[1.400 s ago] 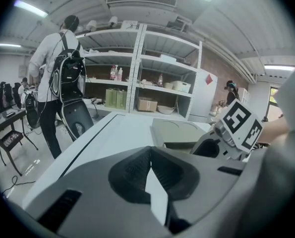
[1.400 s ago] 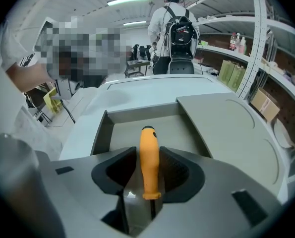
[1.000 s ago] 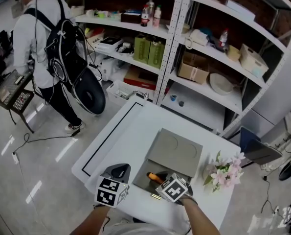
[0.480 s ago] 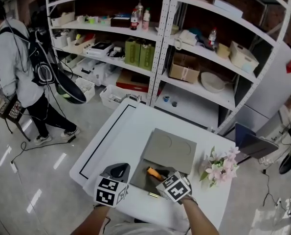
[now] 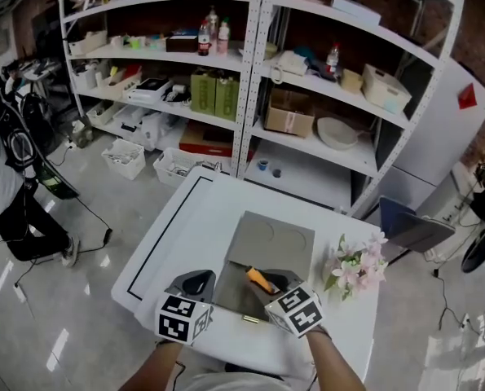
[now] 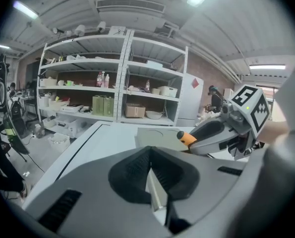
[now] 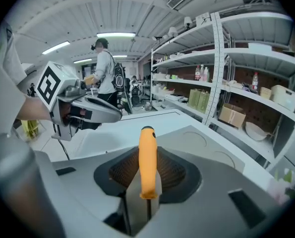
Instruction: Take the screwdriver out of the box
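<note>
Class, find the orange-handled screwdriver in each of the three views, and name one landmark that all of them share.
Head view: screwdriver low centre, held by the right gripper.
Left gripper view: right of centre, its orange end poking from the right gripper.
Right gripper view: dead centre, clamped between the jaws.
Shared landmark: the white shelving rack behind the table.

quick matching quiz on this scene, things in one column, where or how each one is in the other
1 orange-handled screwdriver
2 pink flower bunch
3 left gripper
4 grey box lid

a open
b jaws together, empty
c clamped in the right gripper
d on the white table, right of the grey box

Pairs: 1-c, 2-d, 3-b, 4-a
</note>
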`<action>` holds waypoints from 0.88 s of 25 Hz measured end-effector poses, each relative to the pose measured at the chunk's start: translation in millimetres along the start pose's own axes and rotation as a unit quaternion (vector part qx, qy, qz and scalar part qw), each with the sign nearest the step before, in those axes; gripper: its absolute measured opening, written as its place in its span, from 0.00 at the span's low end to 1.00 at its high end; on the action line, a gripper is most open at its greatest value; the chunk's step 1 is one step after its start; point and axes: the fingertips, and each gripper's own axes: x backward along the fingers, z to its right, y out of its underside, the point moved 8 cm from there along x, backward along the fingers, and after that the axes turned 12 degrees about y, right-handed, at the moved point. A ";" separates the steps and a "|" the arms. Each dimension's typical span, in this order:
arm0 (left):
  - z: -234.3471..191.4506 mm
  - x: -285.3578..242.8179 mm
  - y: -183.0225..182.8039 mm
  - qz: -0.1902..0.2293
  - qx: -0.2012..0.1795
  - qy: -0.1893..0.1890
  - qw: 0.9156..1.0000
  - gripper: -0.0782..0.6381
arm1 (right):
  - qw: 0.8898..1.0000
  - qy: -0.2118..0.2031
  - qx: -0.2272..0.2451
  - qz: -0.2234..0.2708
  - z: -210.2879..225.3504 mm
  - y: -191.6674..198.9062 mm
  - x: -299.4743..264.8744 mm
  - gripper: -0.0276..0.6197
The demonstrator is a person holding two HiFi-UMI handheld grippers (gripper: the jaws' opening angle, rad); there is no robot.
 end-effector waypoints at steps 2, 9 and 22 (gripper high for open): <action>3.6 1.0 0.2 0.002 -0.002 0.005 1.000 0.11 | 1.000 0.012 -0.012 0.014 1.4 -3.0 9.0 0.22; 19.3 7.6 3.7 0.004 -0.010 0.021 1.000 0.11 | 0.995 0.066 -0.045 0.064 4.8 -10.2 45.6 0.22; 43.8 30.4 9.4 0.011 -0.023 0.031 0.999 0.11 | 0.976 0.133 -0.118 0.126 -5.7 4.0 104.7 0.22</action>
